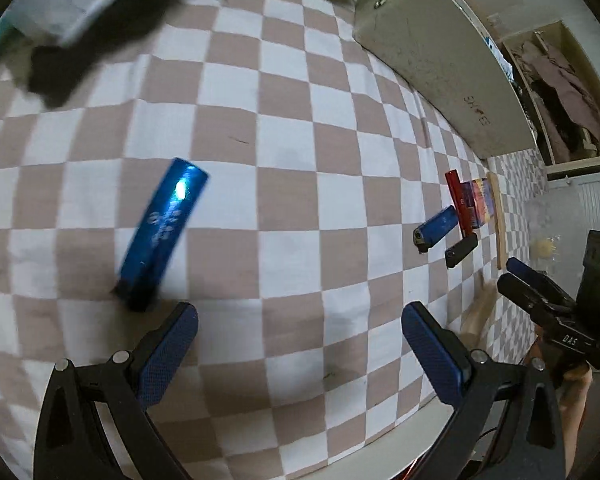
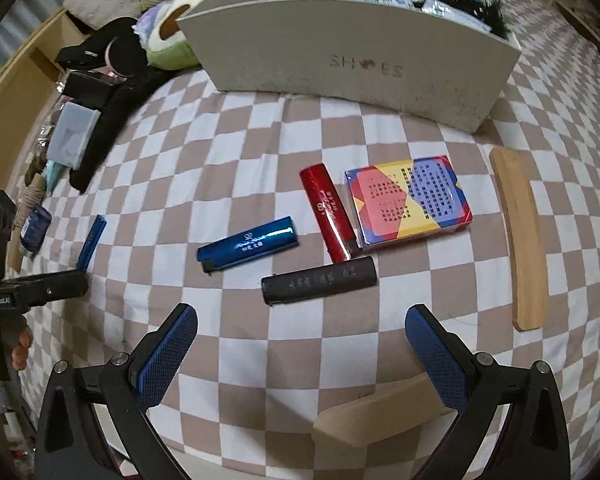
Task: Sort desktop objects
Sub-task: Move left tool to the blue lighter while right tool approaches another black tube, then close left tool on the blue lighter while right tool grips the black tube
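Left gripper: jaws spread wide, nothing between them, over the brown-and-white checked cloth. Just ahead of its left finger lies a shiny blue lighter, blurred, long axis running from dark cap end near the fingertip up and slightly right, away from the tongs. Open cloth straight ahead and to the right. Table edge runs below the jaws on the right.

Right gripper: jaws also spread wide, empty. Far left of it, the same blue lighter seen edge-on, next to the other tool's tip. Ahead-left, a second glossy blue lighter, axis roughly left-right, black cap toward the left, tilted up at right. Straight ahead, closest, a black cylindrical lighter, nearly crosswise. Behind it a red cylindrical lighter, axis pointing away, touching a multicoloured card box to its right. Far right, a curved pale wooden strip lengthwise. Beyond all, a grey "SHOES" box. Bare cloth between jaws and black lighter; table edge just under the tongs.
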Demonstrator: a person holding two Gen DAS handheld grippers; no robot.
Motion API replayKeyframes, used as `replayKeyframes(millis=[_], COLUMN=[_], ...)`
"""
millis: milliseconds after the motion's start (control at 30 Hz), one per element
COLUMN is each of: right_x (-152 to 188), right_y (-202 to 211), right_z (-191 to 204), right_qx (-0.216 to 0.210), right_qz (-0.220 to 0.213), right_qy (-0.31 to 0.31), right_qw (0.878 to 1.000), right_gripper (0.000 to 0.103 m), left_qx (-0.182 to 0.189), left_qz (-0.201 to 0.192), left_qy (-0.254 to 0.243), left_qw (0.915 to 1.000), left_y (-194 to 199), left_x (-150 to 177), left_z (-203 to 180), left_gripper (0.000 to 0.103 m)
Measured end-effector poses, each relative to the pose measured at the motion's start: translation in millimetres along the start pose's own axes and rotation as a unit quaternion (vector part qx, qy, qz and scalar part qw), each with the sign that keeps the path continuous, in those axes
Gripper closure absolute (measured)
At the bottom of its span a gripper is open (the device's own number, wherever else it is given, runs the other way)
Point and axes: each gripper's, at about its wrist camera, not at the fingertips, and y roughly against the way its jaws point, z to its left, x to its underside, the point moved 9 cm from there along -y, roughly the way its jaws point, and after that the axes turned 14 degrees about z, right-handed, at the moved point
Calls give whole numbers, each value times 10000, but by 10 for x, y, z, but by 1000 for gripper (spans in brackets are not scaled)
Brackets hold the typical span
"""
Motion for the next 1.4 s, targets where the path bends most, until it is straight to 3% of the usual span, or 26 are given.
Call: replayKeyframes(millis=[300,567,900,1133,1400], right_x=[-48,-69,-117,-146,-160], right_y=[-68,-139,-185,-333,-527], right_z=[-18,19,133,158,70], right_qx=[-140,-175,-163,243,485], right_qz=[89,168,135,228,467], right_qy=[-69,2,298,971,1154], right_qw=[9998,9997,9993,9947,9910], right_gripper=[0,0,0,0,0], left_qx=[-297,-1054,-1110,-1188,-1250], left_qz=[-137,-236,-754,-887,-966], left_qy=[-41,96,632,557,485], left_qw=[9995,9941,9889,9874,9862], left_y=[20,151,304,341,382], left_x=[-186,-308,-523,-581,-645], left_z=[129,489,688,685,698], left_gripper=[1,1,1,1,1])
